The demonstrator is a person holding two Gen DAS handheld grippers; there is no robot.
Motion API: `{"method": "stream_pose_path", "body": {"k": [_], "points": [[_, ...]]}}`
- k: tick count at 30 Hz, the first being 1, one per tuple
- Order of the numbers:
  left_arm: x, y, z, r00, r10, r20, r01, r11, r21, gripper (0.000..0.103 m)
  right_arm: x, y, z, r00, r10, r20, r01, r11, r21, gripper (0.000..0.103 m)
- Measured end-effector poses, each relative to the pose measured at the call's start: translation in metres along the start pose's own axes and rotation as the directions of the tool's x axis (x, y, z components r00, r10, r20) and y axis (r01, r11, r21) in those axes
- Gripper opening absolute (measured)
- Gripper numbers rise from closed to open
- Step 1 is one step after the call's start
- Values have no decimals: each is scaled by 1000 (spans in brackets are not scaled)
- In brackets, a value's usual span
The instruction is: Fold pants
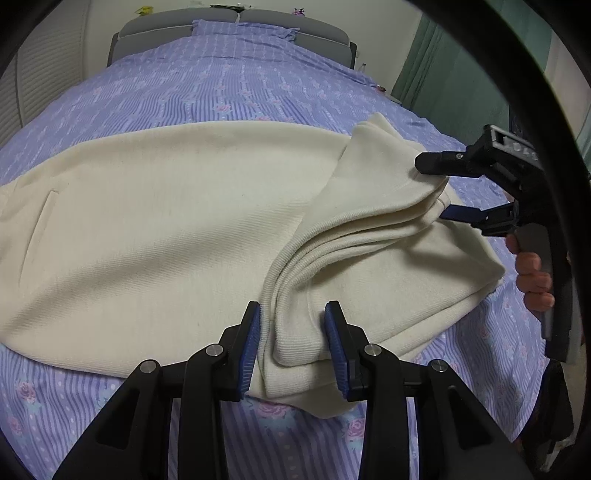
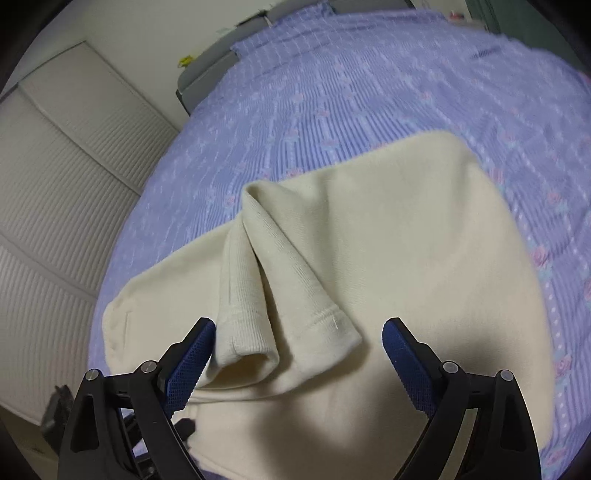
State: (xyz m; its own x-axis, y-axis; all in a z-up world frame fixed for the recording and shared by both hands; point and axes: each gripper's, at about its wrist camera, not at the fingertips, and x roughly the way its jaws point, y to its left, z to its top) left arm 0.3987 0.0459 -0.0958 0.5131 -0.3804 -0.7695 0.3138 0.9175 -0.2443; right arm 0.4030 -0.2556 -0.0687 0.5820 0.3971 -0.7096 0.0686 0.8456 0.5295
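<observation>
Cream pants [image 1: 166, 221] lie across a purple flowered bedspread [image 1: 221, 92], with the leg ends folded back over the rest. My left gripper [image 1: 293, 310] is shut on the stacked hem layers at the near edge, both blue pads against the cloth. In the left wrist view my right gripper [image 1: 432, 188] stands open at the far corner of the folded part, one finger above the cloth and one below. From the right wrist view, the right gripper [image 2: 299, 325] has its pads wide apart, and the two leg cuffs of the pants [image 2: 406, 240] lie loose between them.
A hand [image 1: 532, 280] holds the right gripper's handle at the bed's right side. A grey headboard [image 1: 236, 26] and a pillow are at the far end. White louvered doors [image 2: 55, 203] stand left of the bed, and a green curtain [image 1: 428, 62] hangs far right.
</observation>
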Motion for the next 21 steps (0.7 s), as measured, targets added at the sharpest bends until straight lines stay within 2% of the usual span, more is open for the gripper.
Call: {"method": "stream_pose_path", "body": {"k": [2, 3, 4, 5, 6, 8, 10, 15, 17, 18, 19, 20, 21], "points": [[1, -1, 0, 1000, 1, 1, -1, 1000, -1, 35, 3, 4, -4, 999, 47, -18, -47, 999, 0, 91], [1, 0, 1, 1000, 0, 1, 0, 1000, -2, 35, 3, 6, -7, 998, 56, -18, -56, 998, -9, 80], [1, 0, 1, 1000, 0, 2, 0, 1000, -2, 35, 4, 11, -8, 998, 55, -23, -56, 998, -29, 58], [2, 0, 1, 1000, -1, 3, 1, 1000, -3, 35, 5, 15, -10, 998, 51, -24, -52, 998, -43, 44], [0, 0, -1, 1000, -3, 6, 3, 1000, -6, 35, 2, 22, -10, 999, 36, -8, -37, 997, -63, 26], [-1, 1, -3, 1000, -4, 15, 4, 1000, -7, 35, -9, 40, -9, 999, 13, 45, -7, 993, -116, 21], [-3, 0, -5, 1000, -2, 23, 2, 1000, -9, 35, -16, 70, 0, 996, 33, 89, -17, 985, -174, 17], [-7, 6, -8, 1000, -16, 25, 16, 999, -28, 35, 17, 143, 29, 998, -28, 56, 43, 956, -290, 17], [-11, 14, -11, 999, -24, 27, 26, 998, -58, 37, 44, 169, 37, 996, -88, 31, 93, 938, -333, 17], [-14, 19, -13, 999, -21, 33, 23, 997, -78, 42, 51, 173, 39, 994, -106, 25, 108, 935, -338, 17], [-17, 24, -15, 999, -7, 38, 10, 995, -96, 44, 64, 180, 41, 991, -133, 6, 126, 925, -359, 24], [-24, 32, -17, 998, 39, 48, -33, 993, -115, 44, 73, 186, 42, 989, -147, -4, 134, 915, -381, 25], [-28, 38, -20, 996, 69, 58, -61, 991, -121, 43, 78, 194, 41, 990, -143, 3, 133, 907, -400, 35]]}}
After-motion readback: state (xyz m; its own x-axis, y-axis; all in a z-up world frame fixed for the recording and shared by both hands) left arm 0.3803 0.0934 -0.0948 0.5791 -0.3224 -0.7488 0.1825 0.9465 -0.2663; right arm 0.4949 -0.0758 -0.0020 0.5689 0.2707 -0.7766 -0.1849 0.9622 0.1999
